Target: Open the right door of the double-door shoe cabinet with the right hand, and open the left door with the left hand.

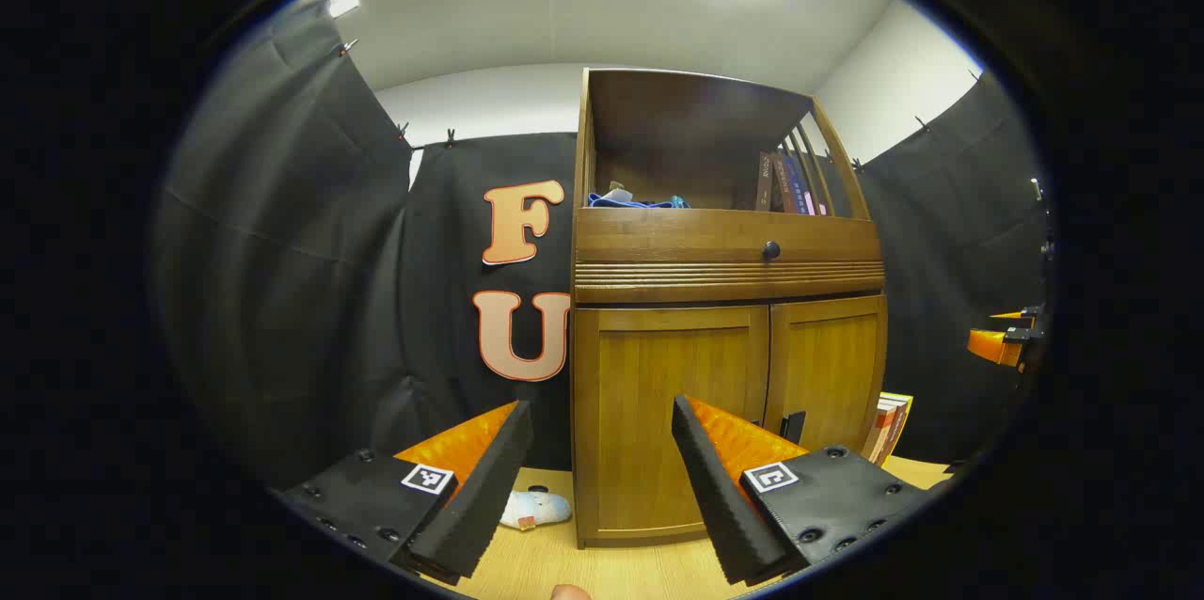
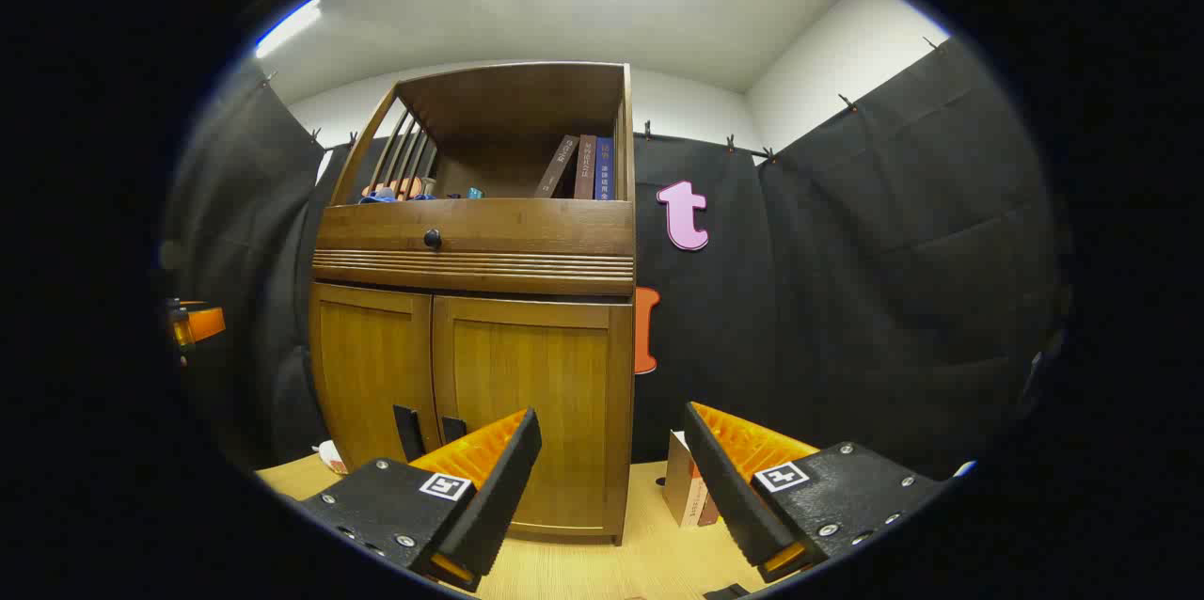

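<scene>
A wooden shoe cabinet (image 1: 724,374) stands on a light wooden surface with both doors closed. In the left gripper view its left door (image 1: 649,431) fills the gap ahead of my left gripper (image 1: 598,412), which is open, holds nothing and stays short of the cabinet. A dark handle (image 1: 793,426) shows by the door seam. In the right gripper view two dark handles (image 2: 407,431) (image 2: 453,428) sit low at the seam, left of my right gripper (image 2: 611,417). That gripper is open, holds nothing and points past the right door (image 2: 527,393) toward the cabinet's right edge.
Above the doors are a drawer with a round knob (image 1: 771,250) and an open shelf with books (image 1: 785,184) and blue cloth (image 1: 640,201). A white soft item (image 1: 534,509) lies left of the cabinet. Books (image 1: 889,426) and a box (image 2: 687,492) stand at its right.
</scene>
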Demonstrator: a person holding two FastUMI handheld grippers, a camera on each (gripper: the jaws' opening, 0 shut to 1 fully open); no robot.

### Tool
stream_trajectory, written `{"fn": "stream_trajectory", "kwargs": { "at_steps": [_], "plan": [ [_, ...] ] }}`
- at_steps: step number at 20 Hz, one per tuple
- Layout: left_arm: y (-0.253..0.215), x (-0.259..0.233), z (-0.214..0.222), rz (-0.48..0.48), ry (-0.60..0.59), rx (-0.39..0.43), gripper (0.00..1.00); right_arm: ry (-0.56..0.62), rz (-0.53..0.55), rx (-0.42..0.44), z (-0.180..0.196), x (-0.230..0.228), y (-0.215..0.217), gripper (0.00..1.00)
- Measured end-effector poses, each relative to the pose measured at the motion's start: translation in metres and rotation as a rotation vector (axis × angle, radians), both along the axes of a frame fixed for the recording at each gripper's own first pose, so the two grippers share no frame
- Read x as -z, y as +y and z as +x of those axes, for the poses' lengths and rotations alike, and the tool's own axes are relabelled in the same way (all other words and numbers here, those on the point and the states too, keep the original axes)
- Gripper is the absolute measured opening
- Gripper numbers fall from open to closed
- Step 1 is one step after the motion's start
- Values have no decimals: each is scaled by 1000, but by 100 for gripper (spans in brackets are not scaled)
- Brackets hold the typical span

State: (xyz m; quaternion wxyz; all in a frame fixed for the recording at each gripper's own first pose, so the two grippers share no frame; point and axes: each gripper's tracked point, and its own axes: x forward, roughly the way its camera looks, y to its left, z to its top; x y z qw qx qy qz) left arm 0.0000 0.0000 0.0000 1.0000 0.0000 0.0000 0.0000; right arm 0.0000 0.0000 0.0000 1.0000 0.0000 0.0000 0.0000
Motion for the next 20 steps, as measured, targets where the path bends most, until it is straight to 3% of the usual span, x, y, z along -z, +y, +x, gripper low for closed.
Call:
{"fn": "stream_trajectory", "kwargs": {
  "at_steps": [10, 13, 16, 17, 20],
  "plan": [
    [-9, 20, 15, 19, 48, -3, 99, 20, 18, -23, 5, 16, 3, 94],
    [-19, 29, 18, 14, 50, 28, 94, 49, 2, 3, 11, 22, -4, 94],
    [-15, 25, 17, -8, 48, 30, 99, 70, 12, 6, 14, 20, 0, 94],
    [-11, 20, 16, -6, 36, 20, 94, 72, 12, 3, 15, 18, 3, 94],
    [-3, 17, 6, 20, 20, -2, 94, 69, -4, -10, 12, 18, 8, 94]
  ]
}}
